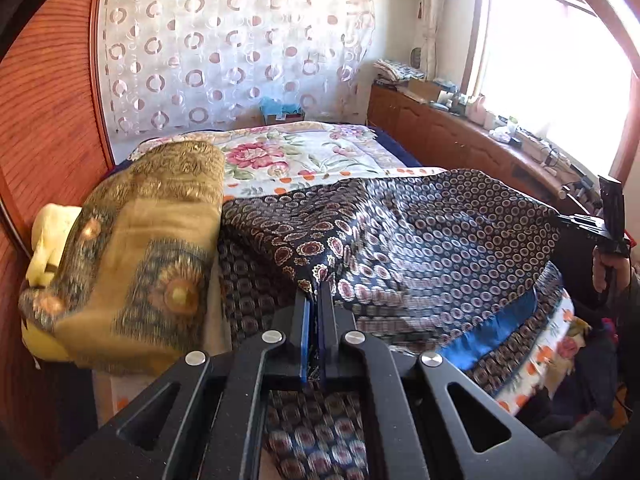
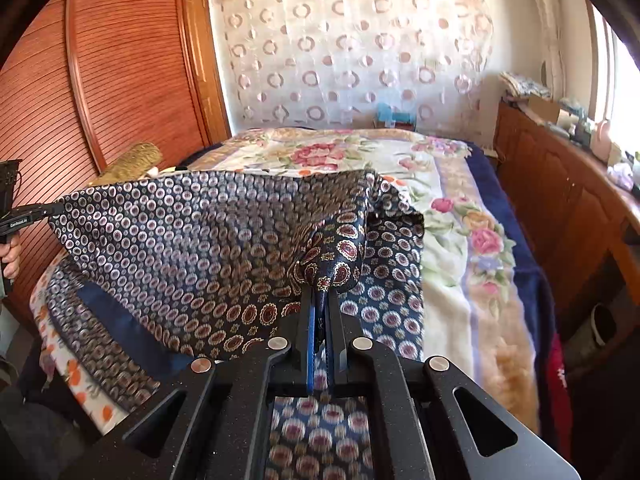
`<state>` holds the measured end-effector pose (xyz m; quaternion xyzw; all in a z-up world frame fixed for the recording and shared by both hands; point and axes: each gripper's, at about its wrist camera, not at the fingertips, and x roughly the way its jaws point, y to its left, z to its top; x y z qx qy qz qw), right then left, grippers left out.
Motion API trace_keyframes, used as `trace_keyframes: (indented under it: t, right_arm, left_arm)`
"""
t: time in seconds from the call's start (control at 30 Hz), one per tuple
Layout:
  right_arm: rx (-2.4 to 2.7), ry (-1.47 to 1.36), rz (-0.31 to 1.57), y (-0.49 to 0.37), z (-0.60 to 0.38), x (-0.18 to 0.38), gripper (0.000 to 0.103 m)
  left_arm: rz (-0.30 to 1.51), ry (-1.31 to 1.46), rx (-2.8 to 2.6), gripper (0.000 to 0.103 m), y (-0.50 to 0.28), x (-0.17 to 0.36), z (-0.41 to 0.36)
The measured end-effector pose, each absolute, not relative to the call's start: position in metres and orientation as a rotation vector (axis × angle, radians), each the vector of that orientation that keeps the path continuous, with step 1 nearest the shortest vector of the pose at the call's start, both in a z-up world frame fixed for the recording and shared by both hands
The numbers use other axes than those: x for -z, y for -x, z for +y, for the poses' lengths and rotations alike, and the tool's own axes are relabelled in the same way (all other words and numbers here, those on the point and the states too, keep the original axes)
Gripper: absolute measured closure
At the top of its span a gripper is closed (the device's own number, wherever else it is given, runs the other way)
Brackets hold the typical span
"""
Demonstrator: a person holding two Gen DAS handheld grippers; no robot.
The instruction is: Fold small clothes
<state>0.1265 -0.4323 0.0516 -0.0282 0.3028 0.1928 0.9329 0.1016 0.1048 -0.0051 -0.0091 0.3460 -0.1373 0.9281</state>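
Left claw (image 1: pixel 315 292) clamped narrow on corner of patterned cloth (image 1: pixel 420 232); right claw (image 2: pixel 320 292) pinched tight on opposite corner. Cloth hung stretched between both claws, above bed (image 2: pixel 452 208), lower part draped ahead and below. Best likely to keep claws level, edge taut, then lay corners down together for square fold. Cloth thin, silky, dark navy, ring-and-medallion print, blue lining, loose creases.
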Motion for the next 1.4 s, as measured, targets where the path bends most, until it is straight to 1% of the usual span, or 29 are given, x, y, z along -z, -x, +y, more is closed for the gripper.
trace_keyframes:
  t: [0.17, 0.33, 0.4, 0.53, 0.57, 0.6, 0.63, 0.67, 0.7, 0.73, 0.77, 0.8, 0.83, 0.87, 0.93, 1.0, 1.17, 1.4]
  right_arm:
    - [-0.37, 0.083, 0.627, -0.098, -0.45, -0.051, 0.1]
    - [-0.324, 0.069, 0.721, -0.099, -0.459, -0.021, 0.099]
    - [-0.315, 0.064, 0.749, -0.104, -0.457, -0.01, 0.099]
    - [-0.295, 0.071, 0.785, -0.113, -0.447, 0.005, 0.099]
    - [-0.286, 0.078, 0.79, -0.115, -0.446, 0.007, 0.099]
    - [-0.276, 0.088, 0.791, -0.117, -0.445, 0.008, 0.099]
    - [-0.27, 0.095, 0.791, -0.12, -0.441, 0.008, 0.095]
    - [-0.266, 0.097, 0.786, -0.117, -0.434, 0.005, 0.094]
    - [-0.262, 0.099, 0.776, -0.117, -0.432, 0.002, 0.093]
    - [-0.258, 0.102, 0.764, -0.117, -0.432, -0.004, 0.09]
    - [-0.253, 0.103, 0.75, -0.112, -0.429, -0.009, 0.088]
    - [-0.251, 0.105, 0.735, -0.109, -0.425, -0.013, 0.084]
    - [-0.249, 0.106, 0.718, -0.107, -0.421, -0.017, 0.079]
    - [-0.248, 0.107, 0.705, -0.099, -0.42, -0.018, 0.076]
    - [-0.255, 0.112, 0.678, -0.091, -0.41, -0.023, 0.065]
    - [-0.275, 0.114, 0.655, -0.08, -0.397, -0.022, 0.06]
    - [-0.376, 0.123, 0.636, -0.075, -0.353, -0.022, 0.057]
    - [-0.507, 0.162, 0.649, -0.085, -0.28, -0.004, 0.056]
  left_arm:
    - [0.765, 0.054, 0.281, 0.099, -0.078, 0.037, 0.103]
    - [0.852, 0.053, 0.244, 0.099, -0.072, 0.084, 0.104]
    - [0.86, 0.055, 0.234, 0.099, -0.072, 0.091, 0.104]
    - [0.851, 0.046, 0.222, 0.099, -0.077, 0.089, 0.101]
    - [0.851, 0.037, 0.221, 0.096, -0.077, 0.088, 0.099]
    - [0.85, 0.027, 0.214, 0.084, -0.076, 0.087, 0.097]
    - [0.847, 0.021, 0.206, 0.077, -0.075, 0.086, 0.097]
    - [0.841, 0.025, 0.205, 0.064, -0.074, 0.085, 0.098]
    - [0.834, 0.036, 0.209, 0.057, -0.071, 0.085, 0.1]
    - [0.83, 0.05, 0.213, 0.053, -0.068, 0.085, 0.102]
    - [0.826, 0.061, 0.209, 0.04, -0.068, 0.084, 0.104]
    - [0.817, 0.061, 0.195, 0.026, -0.065, 0.083, 0.105]
    - [0.807, 0.055, 0.182, 0.024, -0.065, 0.083, 0.104]
    - [0.805, 0.049, 0.172, 0.024, -0.065, 0.083, 0.105]
    - [0.816, 0.048, 0.158, 0.024, -0.067, 0.086, 0.107]
    - [0.827, 0.054, 0.142, 0.024, -0.068, 0.089, 0.109]
    - [0.875, 0.095, 0.153, 0.024, -0.069, 0.102, 0.112]
    - [0.858, 0.041, 0.118, 0.022, -0.066, 0.106, 0.105]
